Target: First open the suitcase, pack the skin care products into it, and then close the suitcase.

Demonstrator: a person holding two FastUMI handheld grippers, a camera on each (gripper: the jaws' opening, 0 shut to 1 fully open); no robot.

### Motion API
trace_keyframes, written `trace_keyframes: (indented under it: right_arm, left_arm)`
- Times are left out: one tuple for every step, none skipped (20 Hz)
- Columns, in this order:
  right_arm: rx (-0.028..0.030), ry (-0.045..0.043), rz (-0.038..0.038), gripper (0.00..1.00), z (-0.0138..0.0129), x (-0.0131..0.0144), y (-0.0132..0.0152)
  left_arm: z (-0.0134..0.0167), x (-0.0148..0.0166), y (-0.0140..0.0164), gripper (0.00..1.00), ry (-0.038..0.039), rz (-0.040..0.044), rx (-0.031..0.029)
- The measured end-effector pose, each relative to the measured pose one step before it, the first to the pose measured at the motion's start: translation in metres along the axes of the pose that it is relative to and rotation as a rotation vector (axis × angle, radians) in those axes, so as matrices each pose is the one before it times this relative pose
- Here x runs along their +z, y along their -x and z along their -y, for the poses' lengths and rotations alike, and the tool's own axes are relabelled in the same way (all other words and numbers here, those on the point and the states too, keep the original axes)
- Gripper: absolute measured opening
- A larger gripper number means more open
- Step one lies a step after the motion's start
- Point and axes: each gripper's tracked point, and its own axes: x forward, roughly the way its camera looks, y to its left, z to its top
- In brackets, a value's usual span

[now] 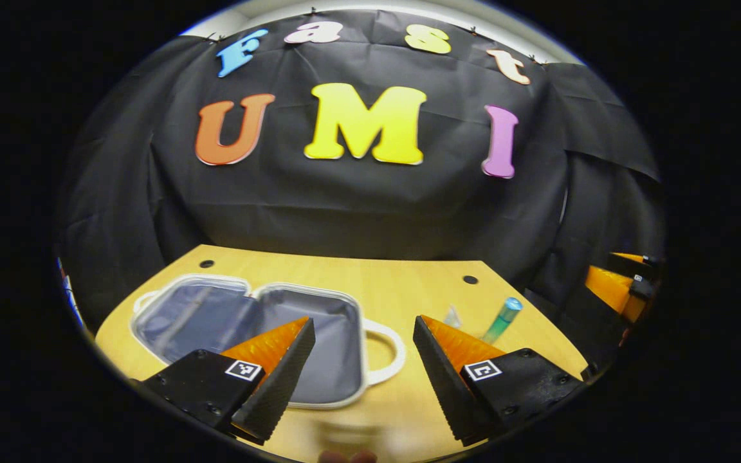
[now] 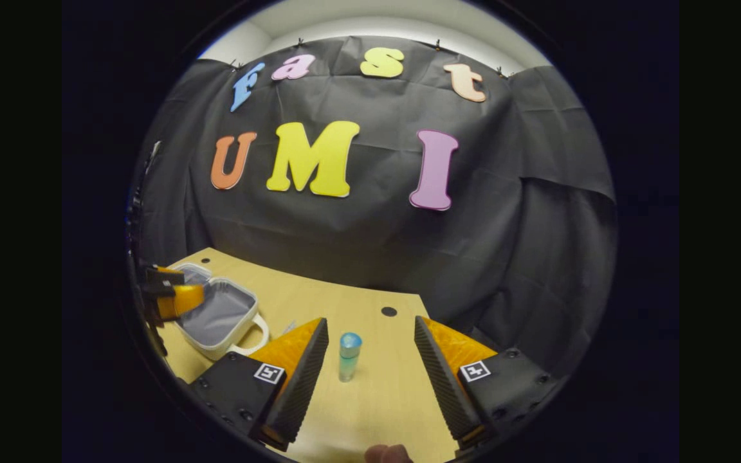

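Observation:
A small white suitcase (image 1: 293, 308) with a grey lining lies wide open on the wooden table, both halves flat and nothing inside, its handle (image 1: 388, 352) toward the right. My left gripper (image 1: 363, 357) hovers open above its right half. To the right stands a teal bottle (image 1: 502, 319), with a small clear item (image 1: 453, 316) beside it. In the right gripper view the teal bottle (image 2: 348, 355) stands upright just ahead of my open right gripper (image 2: 370, 360), between the lines of its fingers. The suitcase (image 2: 219, 314) lies off to the left there, with the left gripper above it.
The table (image 1: 402, 283) is light wood with two dark round holes (image 1: 470, 280) near its back edge. Black cloth walls the booth closely behind and to the sides. Bare table surface lies between the suitcase and the bottle.

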Motion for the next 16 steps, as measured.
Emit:
trace_keyframes:
  right_arm:
    - [-0.00277,0.00106,-0.00996,0.8,0.00849,-0.00411,-0.00051]
    - [-0.00223,0.00282,-0.01001,0.8,0.00834,-0.00402,-0.00003]
    - [-0.00029,0.00417,-0.01286,0.8,0.00659,-0.00551,-0.00139]
    - [0.00168,0.00587,-0.01376,0.8,0.00607,-0.00398,-0.00174]
    - [0.00101,0.00778,-0.0091,0.8,0.00534,-0.00447,-0.00144]
    - [-0.00316,0.00988,-0.00653,0.8,0.0067,-0.00231,-0.00169]
    - [-0.00514,0.00409,-0.00579,0.8,0.0065,-0.00283,-0.00248]
    - [-0.00504,-0.0027,-0.00975,0.8,0.00585,-0.00279,-0.00192]
    - [-0.00444,-0.00567,-0.0128,0.8,0.00526,-0.0054,-0.00222]
    - [-0.00397,-0.00185,-0.01454,0.8,0.00411,-0.0048,-0.00169]
    - [-0.00422,0.00236,-0.01364,0.8,0.00262,-0.00555,-0.00167]
    - [-0.00298,0.00355,-0.00963,0.8,0.00344,-0.00359,-0.00105]
    - [-0.00325,0.00456,-0.00968,0.8,0.00327,-0.00495,-0.00126]
    - [-0.00237,0.00162,-0.00941,0.8,0.0026,-0.00358,-0.00134]
    - [-0.00345,-0.00081,-0.01045,0.8,0.00232,-0.00375,-0.00118]
    - [-0.00395,-0.00513,-0.00933,0.8,0.00182,-0.00288,-0.00103]
  left_arm:
    - [0.01737,-0.00515,-0.00719,0.98,-0.02114,-0.00568,-0.02334]
    - [0.01632,-0.00572,-0.00993,0.98,-0.01373,-0.00443,-0.02221]
    - [0.01315,-0.00573,-0.00964,0.98,0.00162,-0.01141,-0.02387]
    - [0.01322,-0.00773,-0.01271,0.98,0.00597,-0.01522,-0.02261]
    - [0.00928,-0.00719,-0.01144,0.98,-0.00213,-0.01323,-0.0086]
    - [0.00643,-0.00718,-0.01273,0.98,-0.00125,-0.01216,-0.00391]
    - [0.0011,-0.0072,-0.01207,0.99,0.00104,-0.00905,-0.00102]
    - [0.00229,-0.00736,-0.01342,0.99,-0.00523,-0.01673,0.00574]
    - [-0.00005,-0.00569,-0.01088,0.98,-0.01907,-0.01207,0.00473]
    - [-0.00253,-0.00637,-0.01265,0.98,-0.01818,-0.01048,0.00925]
    - [-0.00253,-0.00651,-0.01105,0.99,-0.00288,-0.0137,0.00665]
    - [-0.00213,-0.00757,-0.01091,0.98,0.01039,-0.01787,0.00839]
    - [-0.00187,-0.00756,-0.00902,0.99,0.01594,-0.02097,0.00059]
    - [-0.00197,-0.00534,-0.00866,0.99,0.00897,-0.02167,0.00561]
    - [-0.00242,-0.00353,-0.00665,0.98,-0.00568,-0.01577,0.00203]
    - [-0.00132,-0.00376,-0.00543,0.97,-0.01391,-0.01551,0.00401]
